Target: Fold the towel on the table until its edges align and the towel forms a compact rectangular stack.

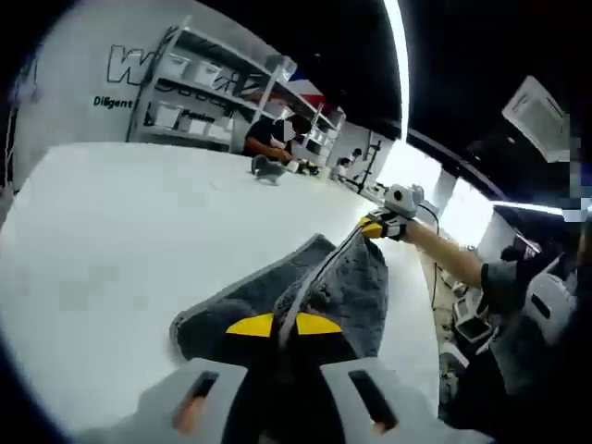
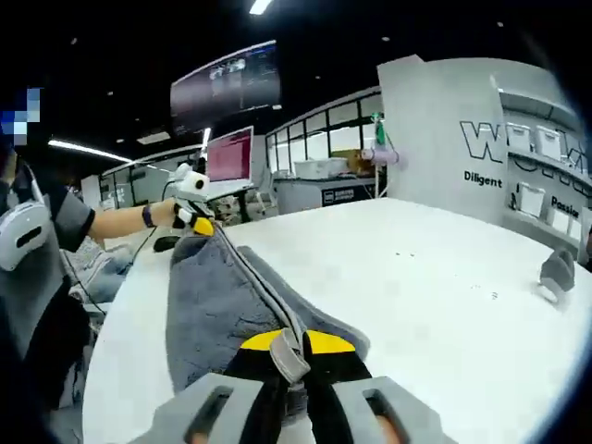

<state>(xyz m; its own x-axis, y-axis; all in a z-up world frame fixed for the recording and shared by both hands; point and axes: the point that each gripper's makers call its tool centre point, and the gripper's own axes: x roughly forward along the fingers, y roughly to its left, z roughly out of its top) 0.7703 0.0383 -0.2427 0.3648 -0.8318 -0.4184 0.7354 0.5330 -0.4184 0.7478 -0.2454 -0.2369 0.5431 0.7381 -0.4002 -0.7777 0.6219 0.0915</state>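
Towel grey, on white worktop ahead of both tools | left tool clamped on 1 hem end | right tool clamped on other | edge stretched taut between | folding unfinished, stack not yet formed

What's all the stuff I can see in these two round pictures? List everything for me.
Towel: one, dark grey, on the white table, its pale edge stretched between the two tools.
Table: one, white, round-edged, under the towel.
Small grey object: one, far side of the table; too small to identify.
Shelving: one rack, pale, holding white bins, against the lettered wall.
Screens: two, one hanging overhead and one below it, beyond the table.
People: at least one, dark-clothed, near the shelving.
Left tool: one, yellow-tipped, shut on the towel's edge.
Right tool: one, yellow-tipped, shut on the towel's edge.
Person's arm: one, reaching out to the right tool.
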